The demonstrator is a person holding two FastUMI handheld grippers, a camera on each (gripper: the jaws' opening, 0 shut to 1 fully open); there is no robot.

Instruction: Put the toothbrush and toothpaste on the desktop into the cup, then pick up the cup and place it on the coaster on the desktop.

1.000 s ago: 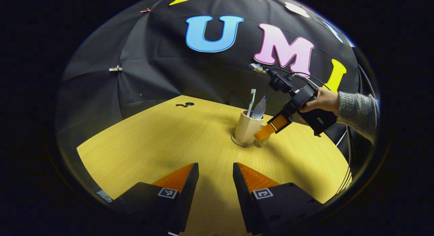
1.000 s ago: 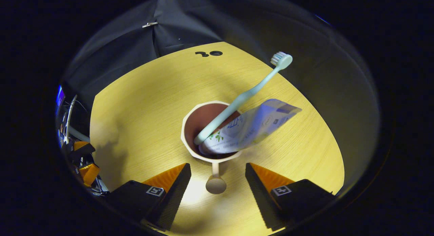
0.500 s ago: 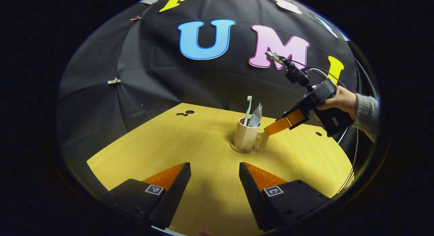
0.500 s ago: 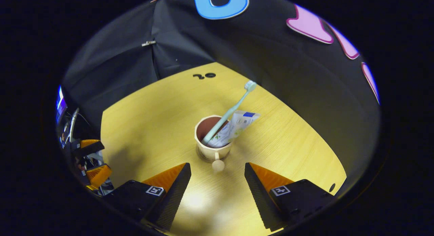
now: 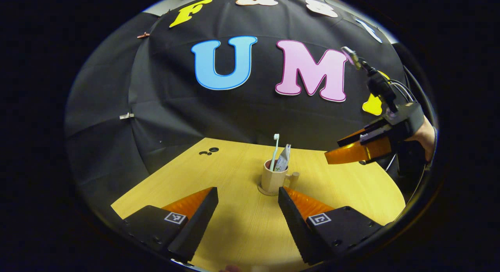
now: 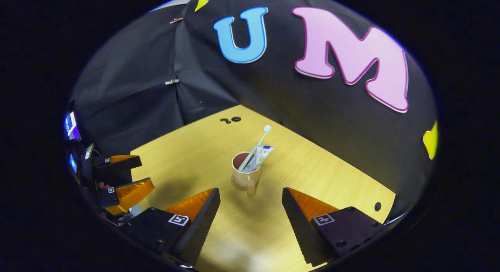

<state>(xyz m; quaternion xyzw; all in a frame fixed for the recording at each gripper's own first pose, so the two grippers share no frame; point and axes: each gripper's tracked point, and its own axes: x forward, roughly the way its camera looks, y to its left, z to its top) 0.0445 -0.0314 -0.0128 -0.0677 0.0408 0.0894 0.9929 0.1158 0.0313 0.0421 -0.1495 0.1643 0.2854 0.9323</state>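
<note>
Both hand-held grippers had their fingers spread wide and held nothing. Seen from the left gripper view, the left hand-held gripper (image 5: 246, 209) hung low over the near part of the wooden tabletop (image 5: 343, 190), its right finger's tip just in front of the cup's base. Farther off at the right of that view, the right hand-held gripper (image 5: 345, 149) was raised above the tabletop, well apart from the cup, with a hand (image 5: 424, 137) gripping its body. A beige cup (image 5: 272, 180) stood upright on a round coaster (image 5: 263, 192) near the middle of the tabletop, its handle (image 5: 293, 178) turned toward the right. Inside it stood a pale toothbrush (image 5: 275, 151), bristles up, and a white toothpaste tube (image 5: 283, 158) leaning beside it. From the right gripper view, the right hand-held gripper (image 6: 250, 207) was set back from the cup (image 6: 243, 176), whose handle (image 6: 250, 185) faced the camera; the toothbrush (image 6: 256, 147) and toothpaste tube (image 6: 261, 155) leaned up to the right, and the left hand-held gripper (image 6: 127, 174) showed at the left edge.
</note>
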